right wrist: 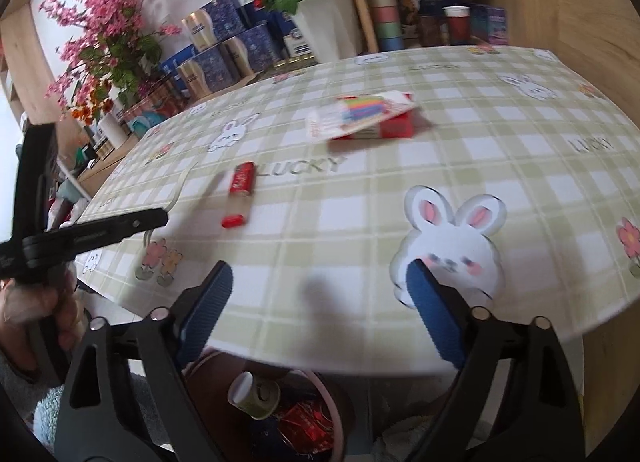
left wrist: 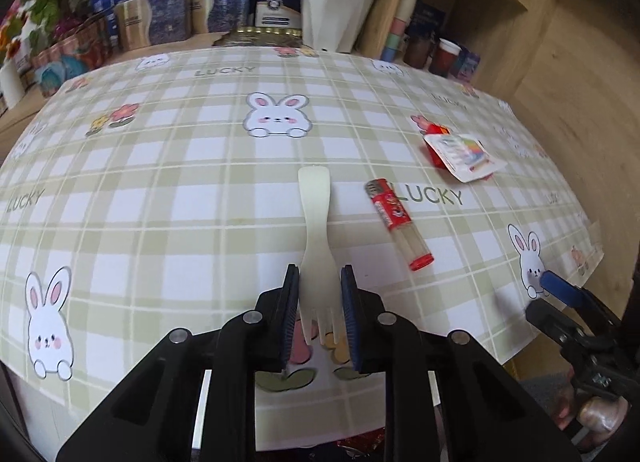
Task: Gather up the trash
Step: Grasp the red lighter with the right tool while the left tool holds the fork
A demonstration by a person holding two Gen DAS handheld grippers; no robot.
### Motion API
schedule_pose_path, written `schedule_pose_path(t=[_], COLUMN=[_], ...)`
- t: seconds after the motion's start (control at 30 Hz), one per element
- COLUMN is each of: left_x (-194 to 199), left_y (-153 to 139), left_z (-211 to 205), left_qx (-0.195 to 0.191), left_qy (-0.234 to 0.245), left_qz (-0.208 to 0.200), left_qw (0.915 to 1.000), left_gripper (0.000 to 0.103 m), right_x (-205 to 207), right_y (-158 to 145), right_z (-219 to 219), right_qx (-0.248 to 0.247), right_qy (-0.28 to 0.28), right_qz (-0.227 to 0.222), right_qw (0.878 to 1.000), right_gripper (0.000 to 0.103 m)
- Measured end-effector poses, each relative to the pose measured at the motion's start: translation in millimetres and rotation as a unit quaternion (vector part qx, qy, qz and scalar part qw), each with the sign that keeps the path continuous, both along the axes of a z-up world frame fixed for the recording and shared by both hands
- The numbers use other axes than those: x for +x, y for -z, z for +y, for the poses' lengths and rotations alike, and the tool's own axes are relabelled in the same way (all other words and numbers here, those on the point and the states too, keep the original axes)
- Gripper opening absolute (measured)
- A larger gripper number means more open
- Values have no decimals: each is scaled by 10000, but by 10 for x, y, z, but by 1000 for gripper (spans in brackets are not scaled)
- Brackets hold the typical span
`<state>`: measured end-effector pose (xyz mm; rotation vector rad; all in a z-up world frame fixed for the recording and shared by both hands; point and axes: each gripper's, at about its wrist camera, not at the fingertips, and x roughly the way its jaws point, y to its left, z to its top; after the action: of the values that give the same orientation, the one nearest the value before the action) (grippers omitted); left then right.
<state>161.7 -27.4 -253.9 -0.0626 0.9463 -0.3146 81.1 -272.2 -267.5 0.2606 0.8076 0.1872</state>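
A white plastic fork [left wrist: 316, 222] lies on the checked bunny tablecloth [left wrist: 160, 190], tines toward me. My left gripper [left wrist: 320, 271] has its blue pads against both sides of the fork's head. To the right lie a red lighter [left wrist: 398, 222] and a red packet under a colourful card [left wrist: 460, 154]. In the right wrist view my right gripper [right wrist: 320, 268] stands open over the table's near edge with nothing between its fingers. The lighter [right wrist: 240, 194] and the packet [right wrist: 368, 116] lie ahead of it. The left gripper [right wrist: 156, 218] shows at the left, the right gripper [left wrist: 560, 290] at the left wrist view's right edge.
Under the table's near edge a pink-rimmed bin [right wrist: 332, 402] holds red wrappers and a green paper cup [right wrist: 256, 394]. Behind the table stand a white flower pot [left wrist: 336, 18], blue boxes [left wrist: 168, 14] and stacked cups [right wrist: 386, 10]. A wooden wall [left wrist: 568, 74] borders the right side.
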Motion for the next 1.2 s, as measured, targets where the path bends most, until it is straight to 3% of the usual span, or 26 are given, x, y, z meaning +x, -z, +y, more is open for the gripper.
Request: schedule_pose_path(t=[0.2,0.33,0.53,0.7,0.77,0.8,0.9,1.2], left_x=[-136,-218,-320,-383,-415,-431,-478,-726], left_y=[-171,-258,-303,-319,-328,-334,-347,-427], left_z=[308,448,582,664,677,681,703,737], left_qx=[-254,-361,-493,-603,-611,-621,-658,-728], left_qy=[-326,-443,-520,-567,-559,-556,-528,-349], left_qz=[-201,-303,-335,-337,-353,-356,-362,-405], left_qw=[9989,9979,9969,9960,9959,9959,9958,9959], left_gripper=[21,21,21,21,21,21,21,21], right_x=[486,859,1094,1063,1061,1059,1018,537], right_y=[-13,98,117,144,143,142,121,-160], right_z=[368,606,875,1011,989,993,996,944], right_qx=[-142,-261,-758,-1323,-1283,-1259,-1205,-779], right_qy=[-450,-678,-730,-690,-677,-708,-740,-772], right_qz=[131,514,565,442,464,485,573,229], right_qw=[9988,9960,9928,9878,9883,9883,9883,9937], right_gripper=[71,51,43,35,33,26,26,26])
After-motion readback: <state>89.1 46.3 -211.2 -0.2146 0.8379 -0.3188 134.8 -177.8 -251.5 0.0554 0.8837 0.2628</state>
